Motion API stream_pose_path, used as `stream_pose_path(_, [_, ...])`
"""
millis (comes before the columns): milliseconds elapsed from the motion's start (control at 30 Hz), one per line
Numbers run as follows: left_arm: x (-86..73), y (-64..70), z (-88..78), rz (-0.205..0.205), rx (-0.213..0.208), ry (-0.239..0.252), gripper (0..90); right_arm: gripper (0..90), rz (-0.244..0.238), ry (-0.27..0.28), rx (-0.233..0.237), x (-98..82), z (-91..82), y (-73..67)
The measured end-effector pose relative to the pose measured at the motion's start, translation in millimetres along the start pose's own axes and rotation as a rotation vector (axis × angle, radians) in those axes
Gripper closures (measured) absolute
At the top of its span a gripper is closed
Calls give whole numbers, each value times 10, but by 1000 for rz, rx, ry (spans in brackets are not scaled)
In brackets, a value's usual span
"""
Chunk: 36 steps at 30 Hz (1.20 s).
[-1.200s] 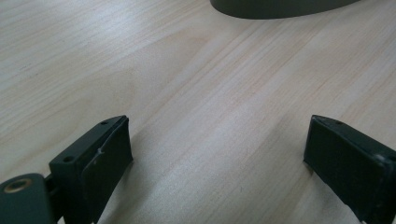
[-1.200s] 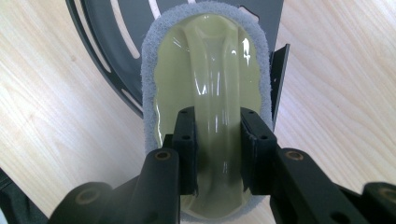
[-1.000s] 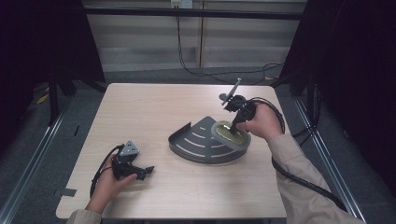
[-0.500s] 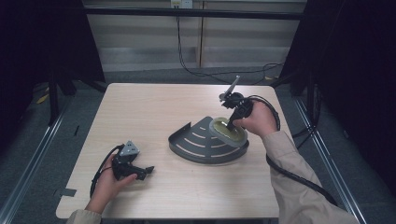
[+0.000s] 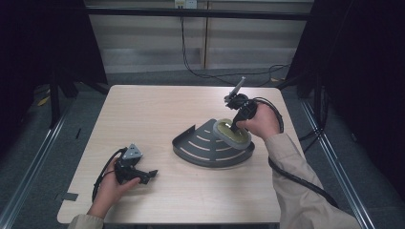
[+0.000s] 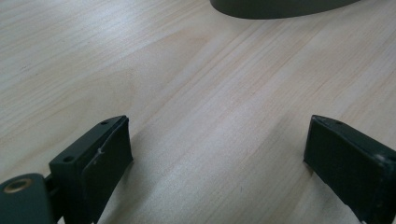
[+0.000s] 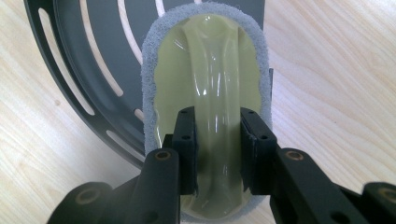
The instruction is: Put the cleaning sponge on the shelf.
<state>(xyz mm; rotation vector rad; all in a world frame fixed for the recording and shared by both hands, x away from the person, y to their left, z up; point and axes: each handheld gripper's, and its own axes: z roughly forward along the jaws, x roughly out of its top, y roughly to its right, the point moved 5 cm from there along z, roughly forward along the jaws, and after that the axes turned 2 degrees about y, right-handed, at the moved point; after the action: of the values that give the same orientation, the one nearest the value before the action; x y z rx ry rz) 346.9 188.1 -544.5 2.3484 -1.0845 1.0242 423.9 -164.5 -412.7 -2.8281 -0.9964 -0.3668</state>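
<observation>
Right gripper [image 7: 217, 154], clamping the scrubber's handle [image 7: 215, 93], has shifted it slightly over the corner rack [image 5: 200, 148]; left gripper [image 6: 219, 154] is idling wide open.

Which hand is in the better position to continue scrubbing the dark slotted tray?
Right. The right gripper is shut on the scrubber's handle, holding it over the tray. The left gripper rests open on the table, away from the tray.
</observation>
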Motion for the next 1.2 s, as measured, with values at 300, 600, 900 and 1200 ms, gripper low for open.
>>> stream_pose_path(300, [-1,2,1,-2,-2,0,69,705,27,8,6,3,38,19])
stream_pose_path(600, [0,2,1,-2,-2,0,69,705,54,-4,15,-7,119,28])
stream_pose_path(900, [0,2,1,-2,-2,0,69,705,60,-2,11,-23,174,25])
stream_pose_path(1200, [0,2,1,-2,-2,0,69,705,69,-7,12,-67,257,47])
